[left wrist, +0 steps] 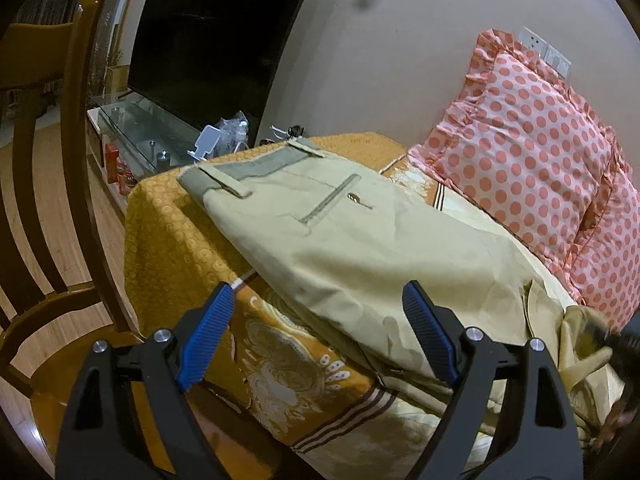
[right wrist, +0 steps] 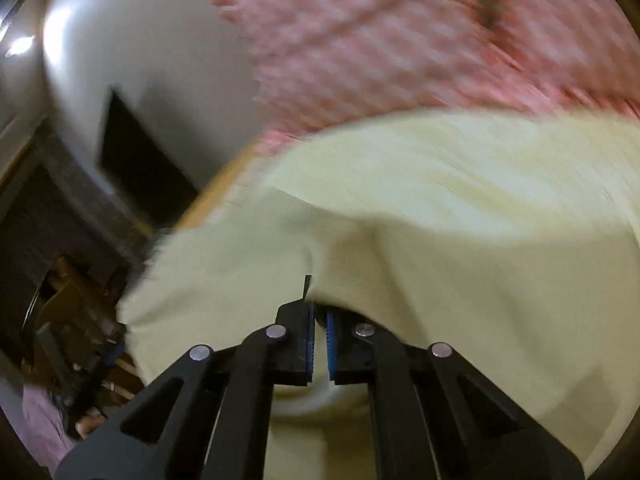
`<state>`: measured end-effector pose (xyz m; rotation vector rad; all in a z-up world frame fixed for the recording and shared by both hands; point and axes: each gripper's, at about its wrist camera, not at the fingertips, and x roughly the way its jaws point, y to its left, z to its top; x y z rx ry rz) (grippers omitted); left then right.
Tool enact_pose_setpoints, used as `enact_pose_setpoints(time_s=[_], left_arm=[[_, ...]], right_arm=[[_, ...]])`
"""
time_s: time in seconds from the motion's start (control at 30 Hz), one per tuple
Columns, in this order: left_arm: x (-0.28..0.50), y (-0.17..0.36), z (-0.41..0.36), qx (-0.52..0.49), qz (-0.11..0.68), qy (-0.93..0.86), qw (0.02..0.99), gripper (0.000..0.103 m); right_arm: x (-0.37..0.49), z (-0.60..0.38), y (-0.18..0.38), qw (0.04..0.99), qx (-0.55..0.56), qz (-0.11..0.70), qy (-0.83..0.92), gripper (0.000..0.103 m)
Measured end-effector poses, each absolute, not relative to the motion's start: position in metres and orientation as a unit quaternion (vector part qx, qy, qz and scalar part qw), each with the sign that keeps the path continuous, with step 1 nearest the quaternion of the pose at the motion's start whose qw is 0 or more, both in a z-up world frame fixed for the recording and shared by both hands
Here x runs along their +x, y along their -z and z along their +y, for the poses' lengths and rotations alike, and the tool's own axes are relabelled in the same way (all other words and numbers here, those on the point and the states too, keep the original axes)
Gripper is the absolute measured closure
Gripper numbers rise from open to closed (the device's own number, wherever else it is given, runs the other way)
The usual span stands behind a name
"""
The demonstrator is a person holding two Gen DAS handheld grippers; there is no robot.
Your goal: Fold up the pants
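Note:
Beige pants [left wrist: 340, 236] lie on the orange patterned bedspread [left wrist: 176, 236], waistband at the far end, back pocket up, legs running toward me. My left gripper [left wrist: 320, 296] is open and empty, its blue pads just above the near thigh part of the pants. My right gripper [right wrist: 319, 312] is shut on a fold of the beige pants fabric [right wrist: 440, 264], which drapes up and around the jaws; this view is motion-blurred. In the left wrist view the right gripper [left wrist: 616, 344] shows at the right edge with a bunched pant leg.
A pink polka-dot pillow [left wrist: 532, 168] leans on the wall at the right. A wooden chair [left wrist: 52, 184] stands left of the bed. A TV [left wrist: 216, 40] sits on a glass stand [left wrist: 140, 136] with small items beyond the bed's far corner.

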<state>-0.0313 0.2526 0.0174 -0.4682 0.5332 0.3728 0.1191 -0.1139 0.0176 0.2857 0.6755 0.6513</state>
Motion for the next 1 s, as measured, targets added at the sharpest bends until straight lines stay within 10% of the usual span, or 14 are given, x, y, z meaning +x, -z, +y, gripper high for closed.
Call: enact_pose_setpoints(time_s=[0.03, 0.1, 0.17, 0.23, 0.3, 1.0], left_arm=[[-0.032, -0.018, 0.253, -0.227, 0.258, -0.183, 0.921, 0.017], [-0.032, -0.018, 0.255, -0.225, 0.258, -0.185, 0.921, 0.017], [-0.035, -0.018, 0.258, -0.222, 0.257, -0.184, 0.922, 0.016], [-0.037, -0.018, 0.262, -0.221, 0.254, -0.183, 0.923, 0.015], [-0.037, -0.017, 0.267, -0.225, 0.253, -0.187, 0.922, 0.015], [0.003, -0.016, 0.283, -0.230, 0.282, -0.176, 0.915, 0.015]], right_arm=[[0.117, -0.099, -0.029, 0.880, 0.125, 0.306, -0.341, 0.095], [0.105, -0.074, -0.047, 0.875, 0.095, 0.276, -0.385, 0.037], [0.088, -0.075, -0.054, 0.876, 0.102, 0.239, -0.405, 0.003], [0.073, -0.083, -0.054, 0.890, 0.097, 0.200, -0.399, 0.003], [0.068, -0.095, -0.046, 0.906, 0.092, 0.199, -0.361, 0.028], [0.088, -0.069, 0.026, 0.877, -0.023, 0.362, -0.314, 0.018]])
